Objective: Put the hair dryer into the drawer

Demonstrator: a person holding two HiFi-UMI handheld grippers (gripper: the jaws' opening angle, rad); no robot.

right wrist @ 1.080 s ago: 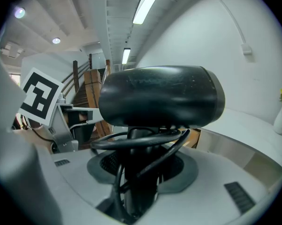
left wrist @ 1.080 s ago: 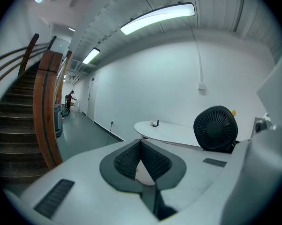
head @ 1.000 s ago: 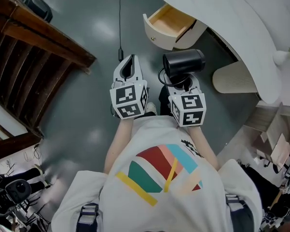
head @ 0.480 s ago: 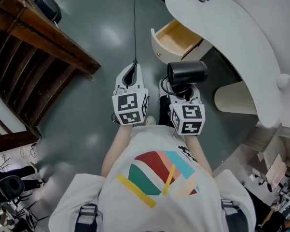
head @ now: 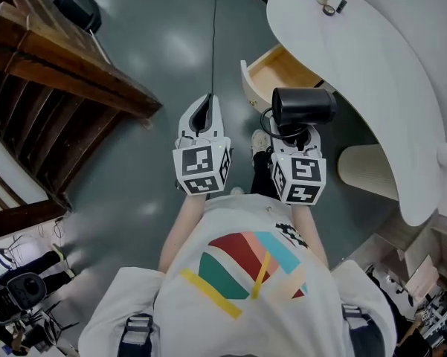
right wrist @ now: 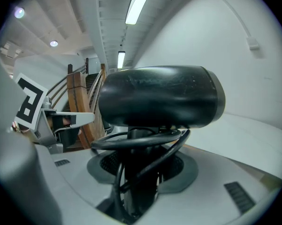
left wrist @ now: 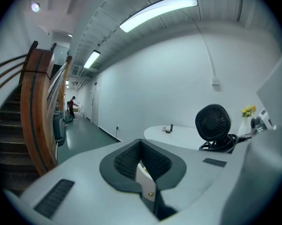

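Observation:
The black hair dryer (head: 303,106) stands upright in my right gripper (head: 291,135), which is shut on its handle, with the cord looped round the handle. In the right gripper view the dryer's barrel (right wrist: 159,97) fills the middle, above the right gripper (right wrist: 140,172). The drawer (head: 248,88) is pulled open under the white table, its pale wooden inside bare, just ahead of the dryer. To the left at the same height is my left gripper (head: 201,111), its jaws together and holding nothing. In the left gripper view the left gripper (left wrist: 143,167) shows no gap, and the dryer's rear grille (left wrist: 212,121) is at right.
A curved white table (head: 364,65) carries a few small items (head: 330,6) at its far end. A ribbed beige pedestal (head: 368,171) stands under it at the right. A dark wooden stair rail (head: 74,80) runs along the left. A thin black cable (head: 214,36) lies on the grey floor.
Both grippers have moved forward together toward the table. The open drawer now lies just beyond the hair dryer's barrel. Neither grip has changed.

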